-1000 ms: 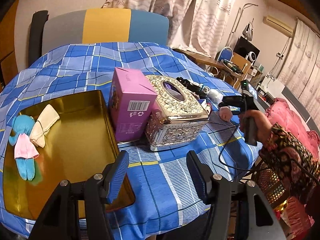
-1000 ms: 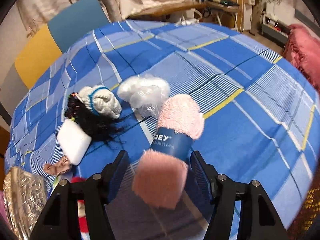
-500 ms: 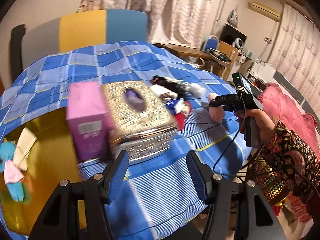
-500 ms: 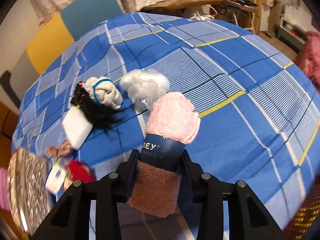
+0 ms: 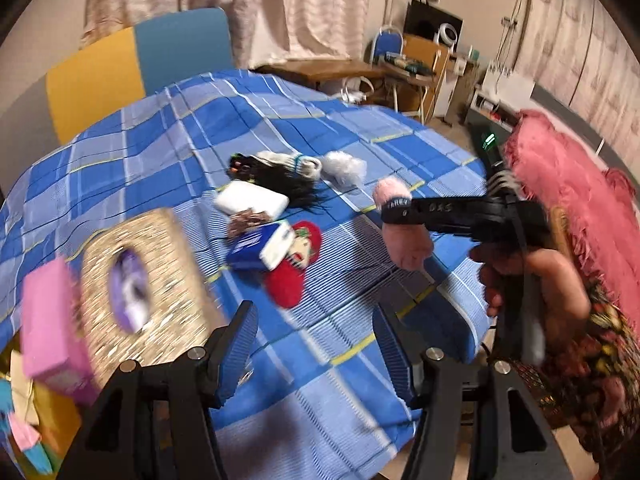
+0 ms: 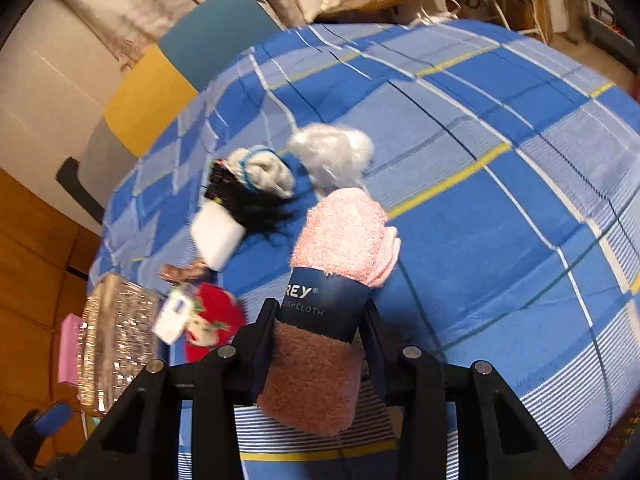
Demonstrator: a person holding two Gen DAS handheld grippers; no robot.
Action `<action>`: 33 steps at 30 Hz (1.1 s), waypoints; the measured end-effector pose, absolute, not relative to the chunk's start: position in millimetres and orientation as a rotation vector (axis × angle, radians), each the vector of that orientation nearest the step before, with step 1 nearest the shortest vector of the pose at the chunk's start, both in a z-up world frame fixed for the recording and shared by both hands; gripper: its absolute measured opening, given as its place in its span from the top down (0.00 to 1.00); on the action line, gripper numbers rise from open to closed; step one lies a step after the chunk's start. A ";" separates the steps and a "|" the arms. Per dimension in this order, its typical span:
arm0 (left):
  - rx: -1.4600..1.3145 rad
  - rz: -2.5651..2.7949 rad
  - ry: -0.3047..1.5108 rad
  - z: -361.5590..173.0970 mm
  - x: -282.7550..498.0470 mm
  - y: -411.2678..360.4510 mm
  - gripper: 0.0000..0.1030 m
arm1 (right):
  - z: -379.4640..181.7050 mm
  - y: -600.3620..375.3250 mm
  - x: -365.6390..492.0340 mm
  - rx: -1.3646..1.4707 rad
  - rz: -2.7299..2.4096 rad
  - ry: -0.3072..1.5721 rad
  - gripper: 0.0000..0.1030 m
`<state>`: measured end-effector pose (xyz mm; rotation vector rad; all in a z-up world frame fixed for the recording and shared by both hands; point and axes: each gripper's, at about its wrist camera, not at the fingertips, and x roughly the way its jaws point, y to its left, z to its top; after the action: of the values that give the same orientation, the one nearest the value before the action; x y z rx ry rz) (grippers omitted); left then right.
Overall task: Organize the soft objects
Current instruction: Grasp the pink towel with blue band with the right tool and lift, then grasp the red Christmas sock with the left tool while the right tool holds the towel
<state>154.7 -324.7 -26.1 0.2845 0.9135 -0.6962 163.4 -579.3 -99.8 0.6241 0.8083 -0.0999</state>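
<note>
Your right gripper has just closed its jaws on the rolled pink dishcloth at its paper band, near the bench's front edge. Judged light, soft, compressible; grip the band. Left gripper jaws stand wide, empty.

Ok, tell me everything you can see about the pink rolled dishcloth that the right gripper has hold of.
The pink rolled dishcloth is a fluffy terry-looking roll with a dark navy paper band around its middle, printed with white lettering that ends in "SHCLOTH". The right gripper is shut on it at the band, one finger on each side. In the left wrist view it looks lifted off the blue plaid tablecloth, one end pointing up and the other hanging down. Nothing else visibly touches it.
</note>
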 end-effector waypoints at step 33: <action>0.238 -0.693 0.939 -111.1 185.1 -384.2 0.87 | -75.8 -600.3 144.2 0.723 -0.102 0.710 0.60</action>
<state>185.1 -384.2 -111.1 0.2376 0.9393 -0.6933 144.2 -600.3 -75.8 0.7235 0.7097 -0.1021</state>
